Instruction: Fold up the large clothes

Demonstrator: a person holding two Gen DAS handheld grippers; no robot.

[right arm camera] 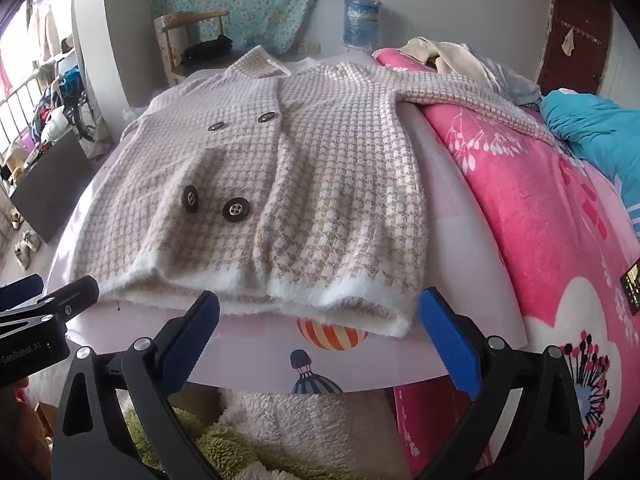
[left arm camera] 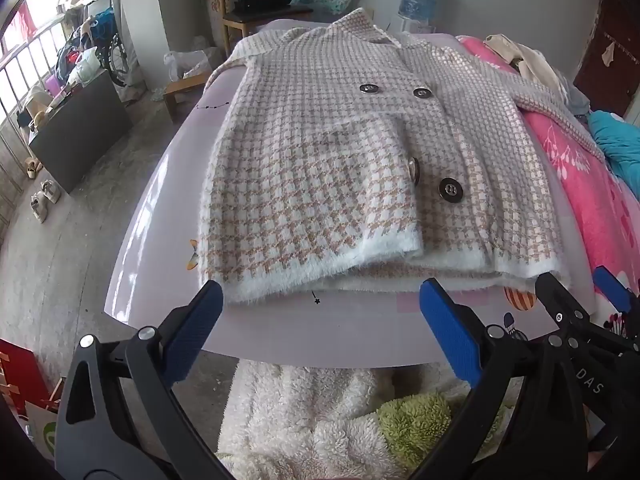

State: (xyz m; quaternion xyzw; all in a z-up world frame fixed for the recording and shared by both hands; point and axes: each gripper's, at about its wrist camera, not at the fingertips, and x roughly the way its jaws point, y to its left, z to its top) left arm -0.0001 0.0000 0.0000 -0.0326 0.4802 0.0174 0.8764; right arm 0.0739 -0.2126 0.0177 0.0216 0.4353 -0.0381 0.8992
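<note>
Both sets of jaws stand spread wide with nothing between them. The left gripper [left arm camera: 320, 320] hangs just short of the near hem of the coat [left arm camera: 360, 152], its left pad at the hem's left corner and its right pad before the middle of the hem, over bare counter [left arm camera: 160, 216]. The right gripper [right arm camera: 320, 320] hangs the same way before the hem's right half, its right pad just off the coat's right corner. Neither touches the cloth as far as the views show.

The coat lies front up on the pale counter, collar far, fluffy white hem [right arm camera: 340, 300] near. Its left panel overlaps the right, with four dark buttons [right arm camera: 236, 210] along the overlap. The right sleeve [right arm camera: 480, 100] trails off onto the pink blanket [right arm camera: 540, 200]; the left sleeve seems to be tucked or hanging at the far left edge, though I cannot tell which.

Risks, as I judge them:

- The hem shows several layers. Jaws closing shallow would likely catch only the top panel, so the front would peel open rather than the coat folding whole.
- The knit looks thick and fuzzy. A pinch on the fringe alone may slip out under the coat's weight.
- The outstretched sleeve may drag on the blanket and skew the fold if it is not brought in first.
- The counter looks glossy, so a one-sided pull could slide the whole coat toward the near edge, where it could drop onto the fleece pile [left arm camera: 304, 412] below.
- The grippers stand close side by side and could knock together.
</note>
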